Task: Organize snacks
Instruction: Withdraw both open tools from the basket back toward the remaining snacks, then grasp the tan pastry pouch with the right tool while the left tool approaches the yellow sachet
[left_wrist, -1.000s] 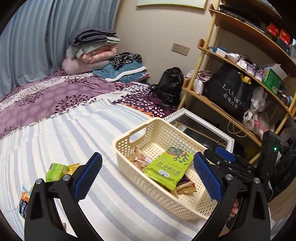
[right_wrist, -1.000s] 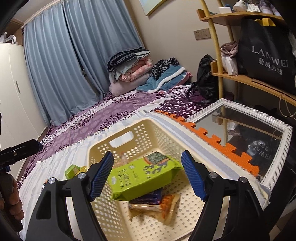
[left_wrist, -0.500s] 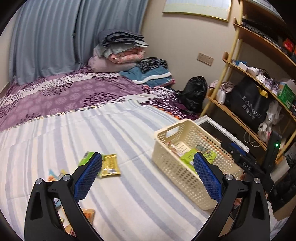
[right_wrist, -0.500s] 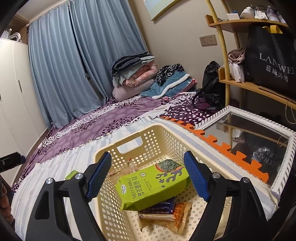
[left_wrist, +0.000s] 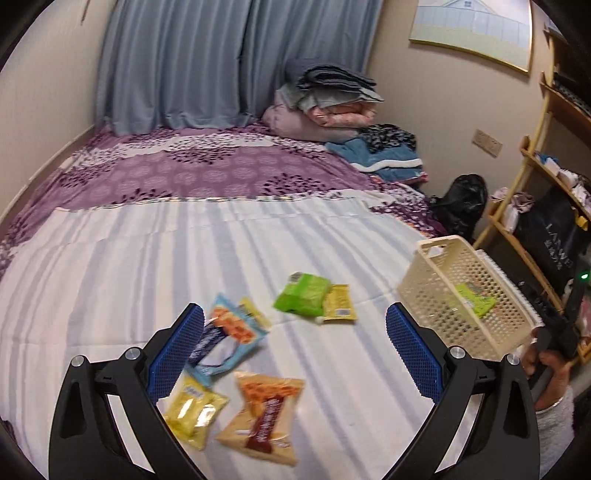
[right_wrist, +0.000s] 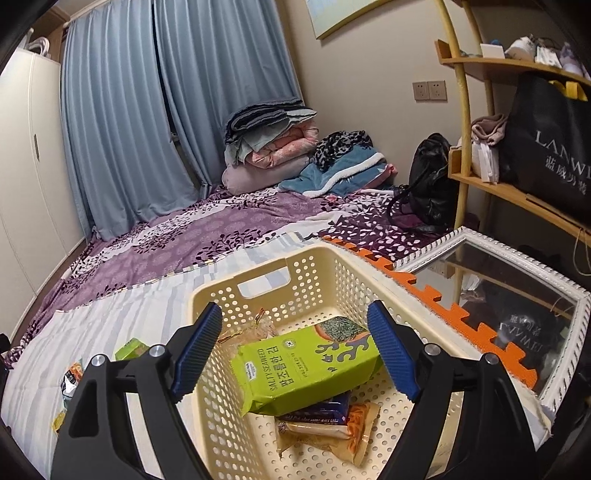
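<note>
Here the left gripper (left_wrist: 295, 347) hangs with its blue ribbed pads spread wide and nothing between them, above a scatter of glossy snack packets lying loose on the striped sheet (left_wrist: 184, 258). Below it lie a tan pillow-shaped packet with a dark red label (left_wrist: 263, 413), a yellow crinkled packet (left_wrist: 194, 408) just beside it, and a light blue packet with orange print (left_wrist: 229, 338) partly behind the left pad. Farther off sit a bright green packet (left_wrist: 303, 299) and a small yellow sachet (left_wrist: 339, 303), touching each other. The cream plastic basket (left_wrist: 443, 280), perforated with round holes and cut with a handle slot, stands at the right edge of the bed. The right gripper (right_wrist: 295, 350) is likewise spread wide and empty over that basket (right_wrist: 258, 273). Inside, a lime-green seaweed pack (right_wrist: 306, 369) lies tilted on top of a dark blue wrapper (right_wrist: 325, 408) and an orange-and-clear packet (right_wrist: 347, 432); a clear crinkly bag (right_wrist: 258, 328) rests near the far wall. The sheet is smooth cotton in pale grey and white stripes, meeting a purple floral bedspread (right_wrist: 184, 240). Folded quilts (right_wrist: 273, 147) are stacked before blue curtains (right_wrist: 147, 110), and a white-framed mirror (right_wrist: 517, 295) lies flat beside a bamboo shelf (right_wrist: 498, 184).
</note>
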